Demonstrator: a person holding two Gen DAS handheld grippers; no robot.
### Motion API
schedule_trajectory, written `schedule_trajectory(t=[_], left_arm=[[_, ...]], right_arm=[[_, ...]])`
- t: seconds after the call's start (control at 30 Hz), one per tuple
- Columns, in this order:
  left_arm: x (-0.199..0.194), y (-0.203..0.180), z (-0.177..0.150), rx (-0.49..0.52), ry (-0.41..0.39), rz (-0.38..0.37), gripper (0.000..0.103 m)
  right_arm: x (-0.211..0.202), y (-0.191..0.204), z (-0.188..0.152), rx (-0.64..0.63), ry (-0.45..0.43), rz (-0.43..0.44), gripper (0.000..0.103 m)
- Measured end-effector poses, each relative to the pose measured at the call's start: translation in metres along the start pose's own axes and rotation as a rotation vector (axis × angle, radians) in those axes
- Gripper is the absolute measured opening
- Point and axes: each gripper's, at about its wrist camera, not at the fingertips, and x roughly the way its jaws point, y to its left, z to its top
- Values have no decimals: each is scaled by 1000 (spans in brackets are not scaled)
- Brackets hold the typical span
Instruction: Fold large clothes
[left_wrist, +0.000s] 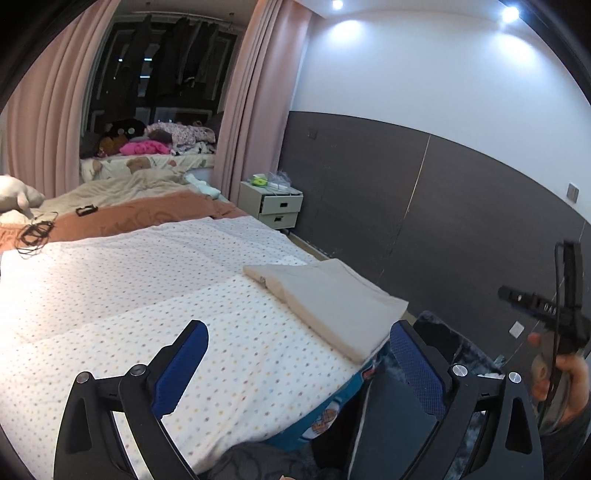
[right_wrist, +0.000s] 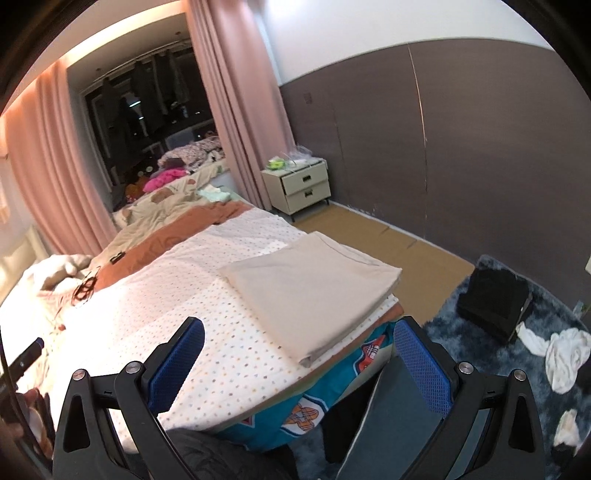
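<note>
- Both my tools, left tool and right tool, hang spread and empty, blue mesh-textured pads.
- Beige cloth lies folded in a flat rectangle at the dotted bed corner.

Only one bit of writing shows. In the left wrist view, pale letters that look like "DAS" sit on the black gripper tool at the right edge. They are too small to be sure. No other words can be read.
</note>
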Motion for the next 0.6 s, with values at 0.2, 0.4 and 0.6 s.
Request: schedule_trajectory(t=[0.2, 0.4, 0.6], left_arm=[[-35, 8, -26, 5, -36, 35, 99], [-67, 11, -50, 28, -73, 77, 99], [-91, 6, -74, 66, -95, 119, 99]], right_arm=[[-25, 22, -29, -39, -27, 17, 103], [-40, 38, -61, -49, -40, 43, 103], [-52, 46, -89, -65, -75, 41, 103]])
